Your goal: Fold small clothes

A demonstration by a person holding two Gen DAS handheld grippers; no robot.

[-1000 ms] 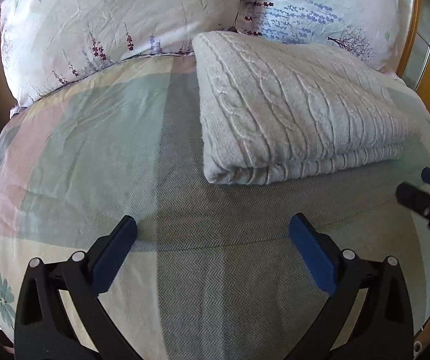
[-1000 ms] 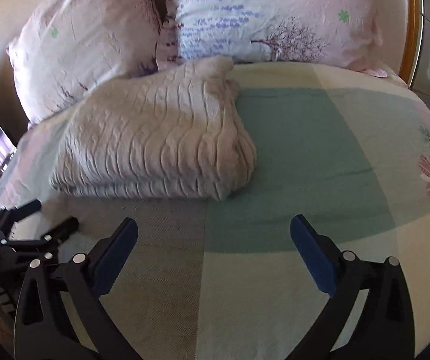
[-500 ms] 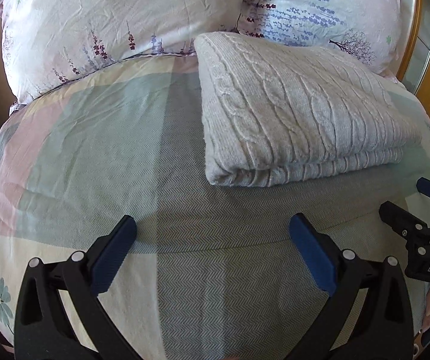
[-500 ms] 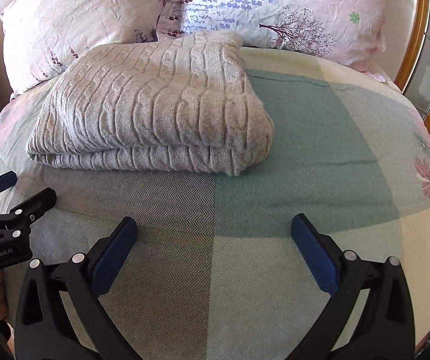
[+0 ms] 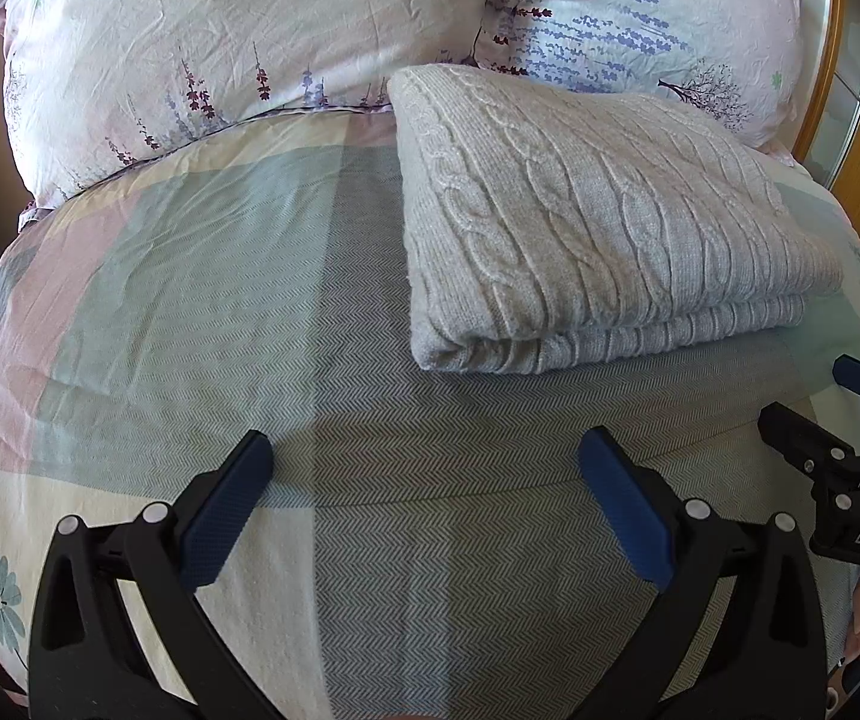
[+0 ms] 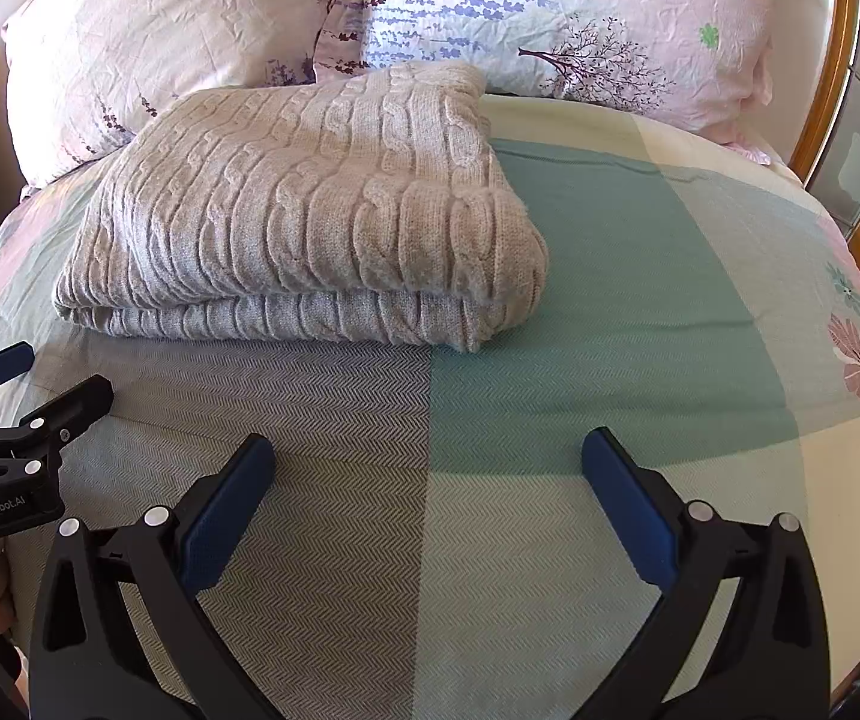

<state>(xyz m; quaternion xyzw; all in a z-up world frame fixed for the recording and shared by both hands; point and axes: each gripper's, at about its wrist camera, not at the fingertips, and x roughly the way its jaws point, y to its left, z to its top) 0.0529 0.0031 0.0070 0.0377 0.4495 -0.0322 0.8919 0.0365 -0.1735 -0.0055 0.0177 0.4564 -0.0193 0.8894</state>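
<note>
A grey-beige cable-knit sweater [image 5: 598, 222] lies folded in a flat stack on the bed, also in the right wrist view [image 6: 309, 210]. My left gripper [image 5: 423, 480] is open and empty, hovering over the bedspread in front of the sweater's left corner. My right gripper [image 6: 430, 480] is open and empty, in front of the sweater's right corner. The right gripper also shows at the right edge of the left wrist view [image 5: 814, 414], and the left gripper at the left edge of the right wrist view [image 6: 39, 384]. Neither touches the sweater.
The bedspread [image 5: 189, 300] has pastel blocks of green, pink and cream. Two floral pillows [image 5: 237, 42] [image 6: 580, 18] stand behind the sweater. A wooden bed frame [image 6: 838, 78] runs along the right side.
The right gripper swung from looking left to facing the sweater squarely and came closer. The left gripper barely shifted. Both stayed open.
</note>
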